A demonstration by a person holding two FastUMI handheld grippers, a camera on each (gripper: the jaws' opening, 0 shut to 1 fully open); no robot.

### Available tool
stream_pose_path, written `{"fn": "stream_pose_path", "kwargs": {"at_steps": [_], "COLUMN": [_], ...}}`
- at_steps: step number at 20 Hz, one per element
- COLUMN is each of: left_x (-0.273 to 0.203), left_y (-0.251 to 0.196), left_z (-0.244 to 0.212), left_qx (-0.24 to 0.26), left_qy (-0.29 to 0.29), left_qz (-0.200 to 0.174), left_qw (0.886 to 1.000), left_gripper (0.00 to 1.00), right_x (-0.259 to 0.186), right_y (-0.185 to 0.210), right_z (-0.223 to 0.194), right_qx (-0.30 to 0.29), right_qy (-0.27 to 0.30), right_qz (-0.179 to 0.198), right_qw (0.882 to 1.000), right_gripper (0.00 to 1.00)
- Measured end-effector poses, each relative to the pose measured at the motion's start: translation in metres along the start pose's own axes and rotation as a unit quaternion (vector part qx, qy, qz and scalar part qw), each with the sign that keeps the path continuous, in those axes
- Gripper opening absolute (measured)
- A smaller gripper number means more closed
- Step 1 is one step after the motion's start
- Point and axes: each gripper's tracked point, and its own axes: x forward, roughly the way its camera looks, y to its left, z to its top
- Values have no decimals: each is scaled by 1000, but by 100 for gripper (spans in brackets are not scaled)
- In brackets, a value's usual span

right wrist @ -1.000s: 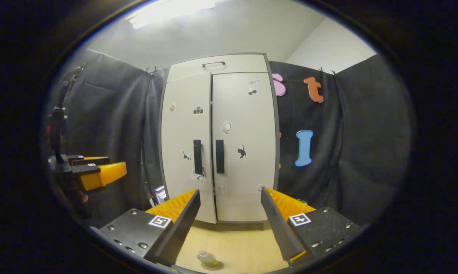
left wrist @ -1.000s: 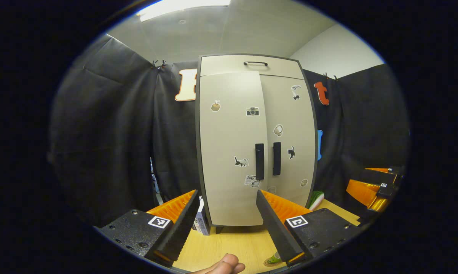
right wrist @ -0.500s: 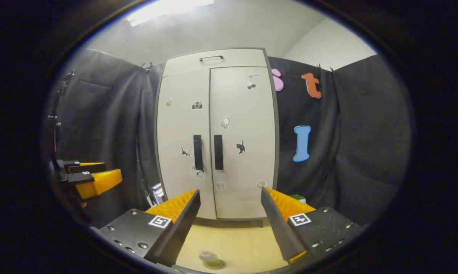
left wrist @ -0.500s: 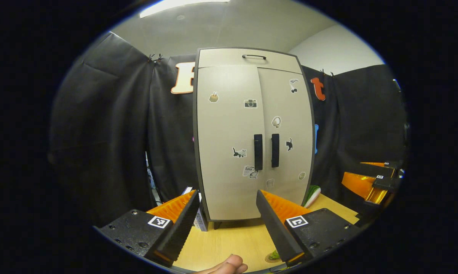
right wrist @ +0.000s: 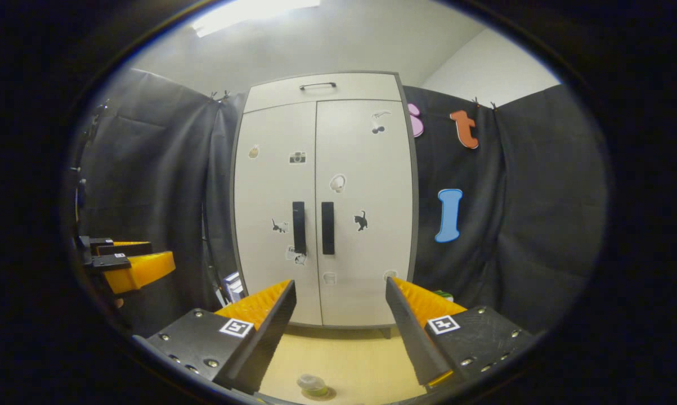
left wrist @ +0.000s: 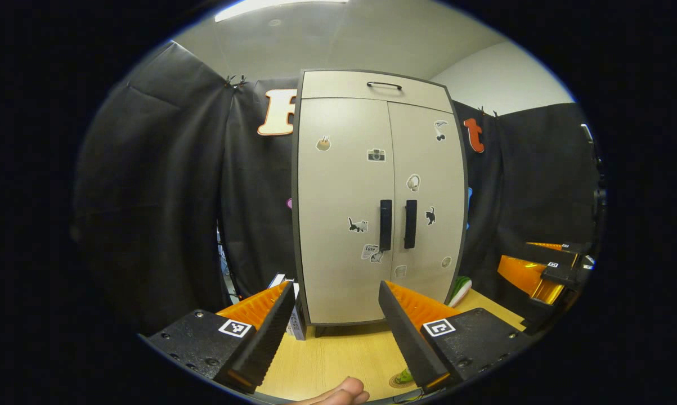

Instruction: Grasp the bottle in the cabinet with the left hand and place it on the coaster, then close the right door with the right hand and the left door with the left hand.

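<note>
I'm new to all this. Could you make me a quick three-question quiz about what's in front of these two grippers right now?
1. True or false: both cabinet doors are shut.
2. Where does the bottle stand? A) inside the cabinet B) on the coaster on the table C) in the left gripper
3. Fill in: the right gripper is ____, holding nothing.

Key: 1 true; 2 B; 3 open
</note>
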Motion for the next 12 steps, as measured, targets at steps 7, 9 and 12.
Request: {"fn": "stream_pose_path", "kwargs": {"at_steps": [7, 9, 12], "left_x": [14, 19, 25], "left_y": [0, 1, 0], "left_z": [5, 7, 2], "left_qx": [-15, -17, -16], "left_qy": [-6, -15, -17], "left_qz": [-28, -36, -43], "left_qw": [999, 999, 999], "left_gripper": [95, 95, 95], "right_x": [15, 17, 20], "right_y": [11, 14, 18], "right_z": [7, 12, 10], "right_qx": [3, 0, -10], "right_qy": [-17, -31, -33], "right_qz": [-7, -12, -19], "right_qw": [1000, 999, 999], "right_gripper": [94, 96, 96]}}
